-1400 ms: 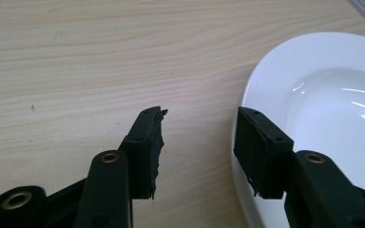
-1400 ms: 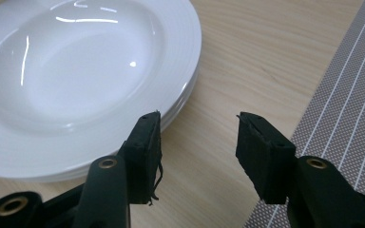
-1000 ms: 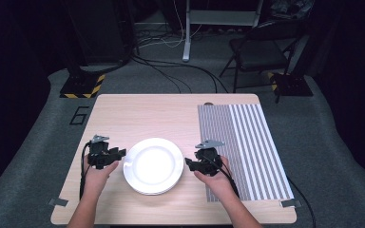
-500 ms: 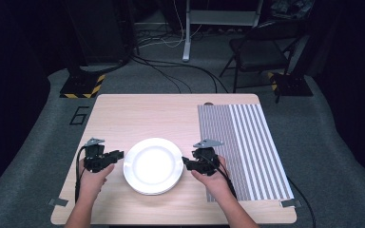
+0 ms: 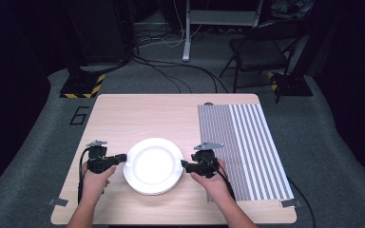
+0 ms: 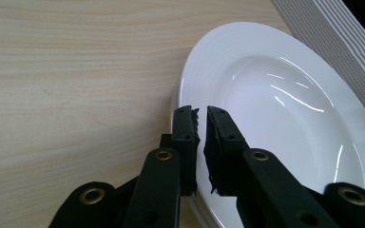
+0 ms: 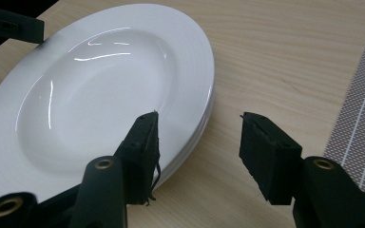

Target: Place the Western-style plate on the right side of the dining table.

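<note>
Left gripper [image 6: 201, 118] is clamped on the rim of the top white plate [image 5: 153, 165]; right gripper [image 7: 197, 137] sits wide open beside the stack.

two hands [image 5: 95, 179] come in from below, one gripper [image 5: 121, 156] in each, so two grippers, with two black jaws apiece. white plates [image 5: 153, 165] sit in one stack; the right gripper view shows at least two rims, perhaps three, the exact count unclear. one striped mat [image 5: 242, 147] lies on one wooden table [image 5: 152, 114]. behind it stands one folding chair [image 5: 261, 47]. one number, a 6 [image 5: 79, 115], marks the floor.
</note>
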`<control>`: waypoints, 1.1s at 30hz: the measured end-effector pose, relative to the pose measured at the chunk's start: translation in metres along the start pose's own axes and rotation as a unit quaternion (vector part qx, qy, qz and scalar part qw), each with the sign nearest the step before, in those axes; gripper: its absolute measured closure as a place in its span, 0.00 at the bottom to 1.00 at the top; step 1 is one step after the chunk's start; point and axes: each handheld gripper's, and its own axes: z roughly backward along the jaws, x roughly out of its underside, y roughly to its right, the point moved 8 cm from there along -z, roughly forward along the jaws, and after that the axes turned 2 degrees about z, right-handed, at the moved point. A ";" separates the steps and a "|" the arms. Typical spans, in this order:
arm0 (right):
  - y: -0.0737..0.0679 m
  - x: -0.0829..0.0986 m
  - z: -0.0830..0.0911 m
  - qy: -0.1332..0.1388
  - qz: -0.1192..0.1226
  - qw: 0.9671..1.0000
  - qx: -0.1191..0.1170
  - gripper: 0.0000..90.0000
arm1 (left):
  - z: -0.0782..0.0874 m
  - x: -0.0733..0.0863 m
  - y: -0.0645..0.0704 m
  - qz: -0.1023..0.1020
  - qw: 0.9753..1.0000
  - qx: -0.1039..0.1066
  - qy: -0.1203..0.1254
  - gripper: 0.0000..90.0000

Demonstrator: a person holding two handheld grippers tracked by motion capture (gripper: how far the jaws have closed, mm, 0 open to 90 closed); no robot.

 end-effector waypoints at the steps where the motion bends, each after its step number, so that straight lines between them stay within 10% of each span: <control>1: 0.000 0.001 -0.001 -0.002 -0.003 1.000 -0.002 0.53 | 0.000 0.001 0.000 -0.003 1.000 0.001 -0.005 0.94; 33: -0.016 0.014 -0.023 -0.023 -0.052 0.997 -0.051 0.49 | -0.004 0.010 0.001 -0.018 1.000 -0.021 -0.011 0.91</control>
